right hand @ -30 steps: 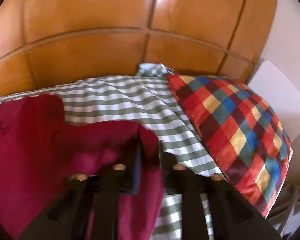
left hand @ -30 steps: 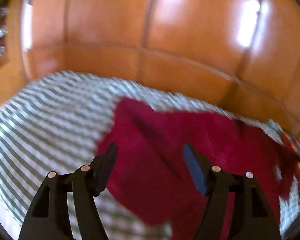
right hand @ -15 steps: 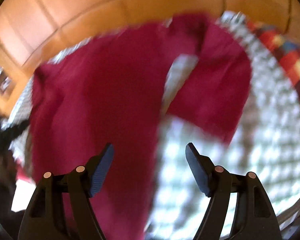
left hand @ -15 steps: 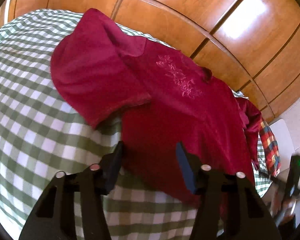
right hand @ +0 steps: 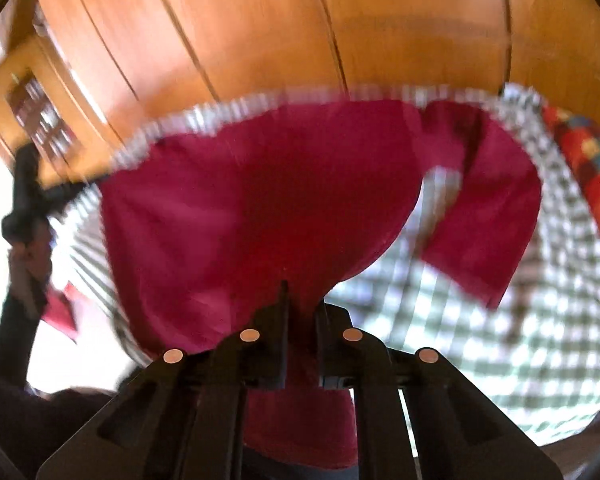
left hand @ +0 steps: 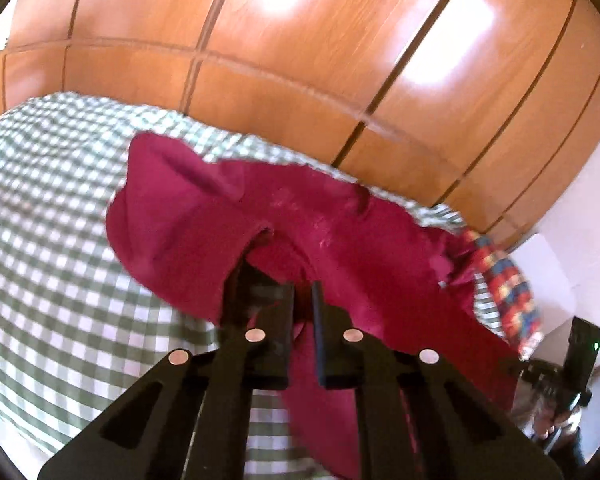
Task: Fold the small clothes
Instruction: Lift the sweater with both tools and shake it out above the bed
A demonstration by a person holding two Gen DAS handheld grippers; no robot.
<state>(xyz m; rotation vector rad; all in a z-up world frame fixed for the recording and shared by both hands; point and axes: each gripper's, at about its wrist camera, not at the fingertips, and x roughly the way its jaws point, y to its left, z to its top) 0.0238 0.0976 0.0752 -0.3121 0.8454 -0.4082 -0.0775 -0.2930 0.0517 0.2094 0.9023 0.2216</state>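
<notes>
Nearest each lens, both tools have bitten. The left gripper [left hand: 303,312] has its jaws pressed together on the near hem of the red shirt [left hand: 284,232], cloth bunching up between the black pads and falling away below them. The right gripper [right hand: 302,312] is likewise clamped on the same hem, the shirt [right hand: 260,200] gathered to a point right at its tips.

From the hem the shirt runs straight away from both grippers across the checked bedsheet [left hand: 52,216], its long axis pointing toward the wooden headboard [left hand: 300,60]. So the garment lies ahead of the tips, pinched at its near edge and slack beyond. Neither hand looks clearly nearer to the body of the shirt; each holds one end of the hem.

Beyond the hem, one sleeve [right hand: 496,208] trails to the right over the sheet, toward the chequered pillow [right hand: 588,168]. The collar end lies just short of the headboard.

Judging by this, the coming move probably carries the hem forward over the body.
</notes>
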